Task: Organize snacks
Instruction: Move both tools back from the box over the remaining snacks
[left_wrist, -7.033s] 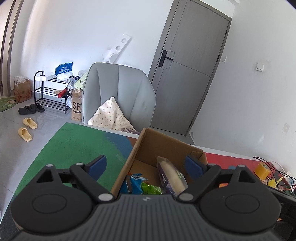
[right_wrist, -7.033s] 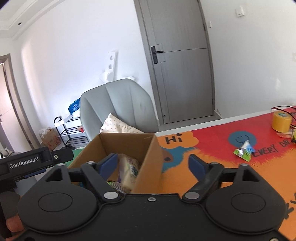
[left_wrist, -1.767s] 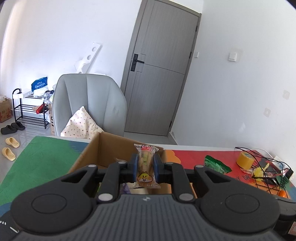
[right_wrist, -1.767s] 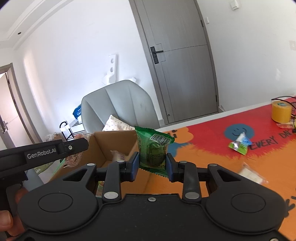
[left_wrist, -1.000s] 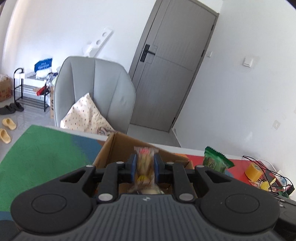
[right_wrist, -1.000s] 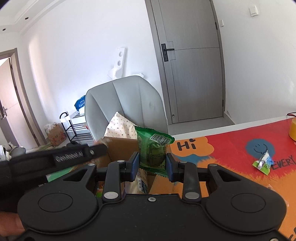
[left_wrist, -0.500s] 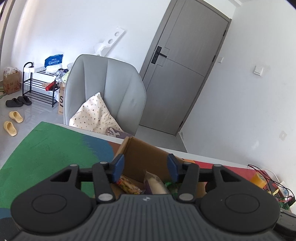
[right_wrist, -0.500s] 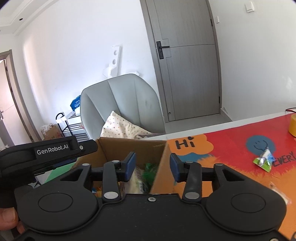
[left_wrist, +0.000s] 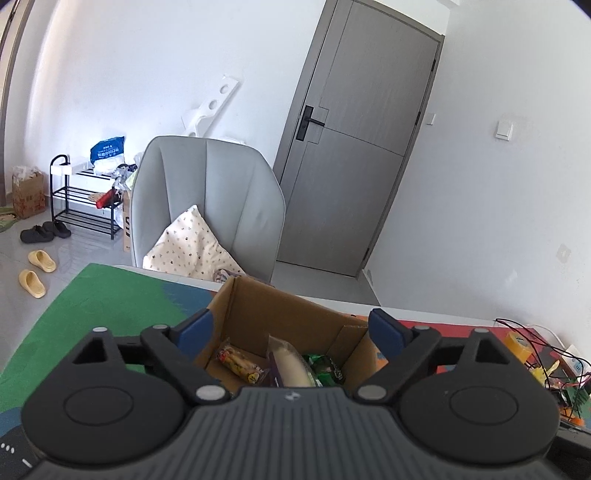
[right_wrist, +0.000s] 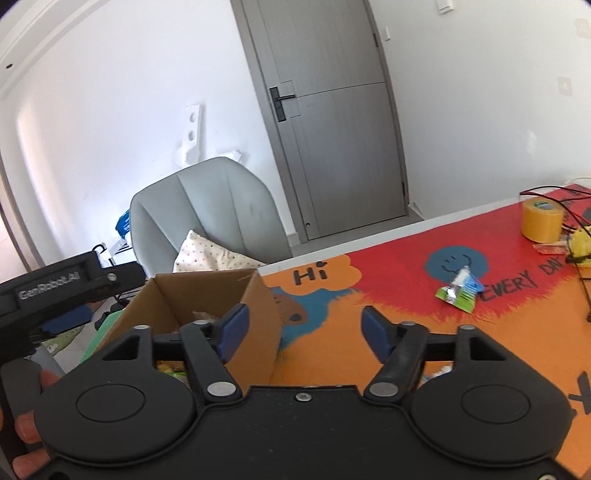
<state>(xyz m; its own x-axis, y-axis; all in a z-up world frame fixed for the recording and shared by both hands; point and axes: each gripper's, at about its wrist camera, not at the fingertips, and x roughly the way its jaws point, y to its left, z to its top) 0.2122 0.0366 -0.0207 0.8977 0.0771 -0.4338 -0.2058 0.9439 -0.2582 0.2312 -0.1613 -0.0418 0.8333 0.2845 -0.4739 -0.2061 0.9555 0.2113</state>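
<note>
Brown corrugated card fills the middle of the left wrist view: an open cardboard box stands on the worktop, whose mat is green here. The left claw hovers above it with its blue-padded jaws spread wide and nothing between them. Inside lie a yellow-orange wrapped snack bar, a pale cream bun in a clear purple-edged wrapper and a green foil packet, crowded together.

In the right wrist view the right claw is likewise wide open and empty, hanging over the box's near right corner. A small green and blue snack packet lies loose on the red and orange part of the mat, well apart from the box; a yellow tape roll sits further off beside dark wires. Reaching for that packet risks snagging those wires, or knocking the light box sideways.
</note>
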